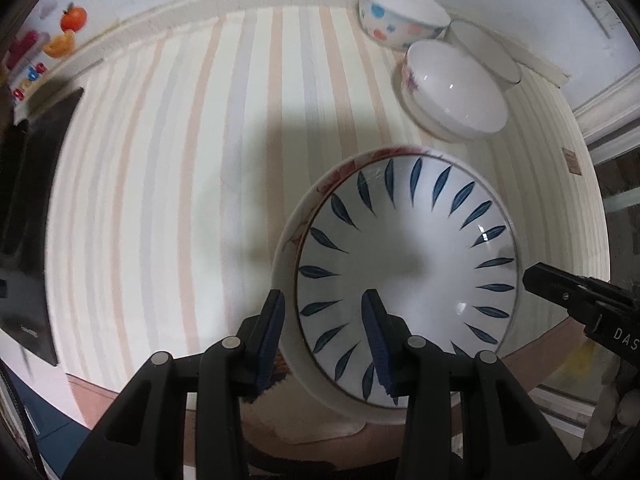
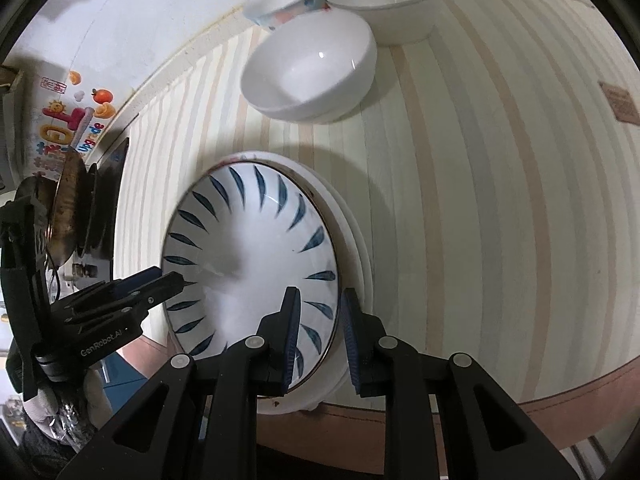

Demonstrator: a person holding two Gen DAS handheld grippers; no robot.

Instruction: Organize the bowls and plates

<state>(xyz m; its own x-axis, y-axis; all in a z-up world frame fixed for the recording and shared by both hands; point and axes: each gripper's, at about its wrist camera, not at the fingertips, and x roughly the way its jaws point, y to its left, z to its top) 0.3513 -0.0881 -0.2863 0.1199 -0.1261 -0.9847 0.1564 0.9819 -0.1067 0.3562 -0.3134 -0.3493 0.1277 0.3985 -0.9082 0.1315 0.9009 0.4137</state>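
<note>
A white plate with blue leaf marks (image 1: 408, 264) lies on top of a flowered plate (image 1: 336, 178) near the table's front edge; it also shows in the right wrist view (image 2: 248, 256). My left gripper (image 1: 326, 328) straddles the stack's near-left rim, one finger inside the blue plate, one outside, jaws apart. My right gripper (image 2: 318, 332) straddles the opposite rim the same way, jaws apart; it shows in the left wrist view (image 1: 532, 276). Three bowls stand at the back: a dotted one (image 1: 400, 12), a white flowered one (image 1: 456, 88) and a grey-rimmed one (image 1: 484, 50).
The striped tablecloth (image 1: 180, 160) covers a round table against the wall. A dark flat object (image 1: 32, 208) lies at the table's left. A colourful box (image 2: 68, 120) and a dark stand with a brown disc (image 2: 70, 204) sit at the left. A small label (image 2: 618, 102) lies on the cloth.
</note>
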